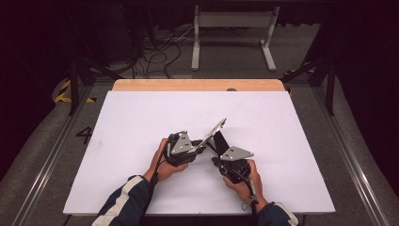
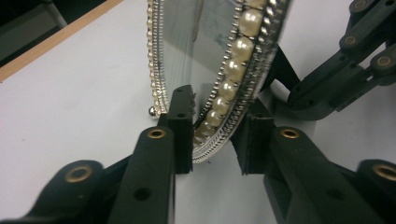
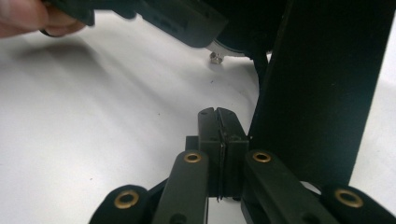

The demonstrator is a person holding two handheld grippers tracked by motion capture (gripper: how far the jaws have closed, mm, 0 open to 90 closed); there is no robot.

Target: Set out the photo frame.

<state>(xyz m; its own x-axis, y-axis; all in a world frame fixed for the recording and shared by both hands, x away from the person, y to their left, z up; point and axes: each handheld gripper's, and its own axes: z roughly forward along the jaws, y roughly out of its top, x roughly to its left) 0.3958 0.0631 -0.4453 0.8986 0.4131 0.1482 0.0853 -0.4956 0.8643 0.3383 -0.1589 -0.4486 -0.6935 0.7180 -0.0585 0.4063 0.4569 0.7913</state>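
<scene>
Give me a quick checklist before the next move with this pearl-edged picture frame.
1. Picture frame between the left gripper jaws: ok.
2. Both left pads pressing on the frame: not ok, a gap shows at one pad.
3. Right gripper shut and empty: ok.
4. Black back stand swung out from the frame: ok.
5. Frame's lower edge resting on the white table: cannot tell.

A pearl-trimmed silver picture frame (image 2: pixel 233 60) stands tilted near the middle of the white table (image 1: pixel 141 122), its black prop (apparently a back stand) (image 3: pixel 322 88) behind.
</scene>
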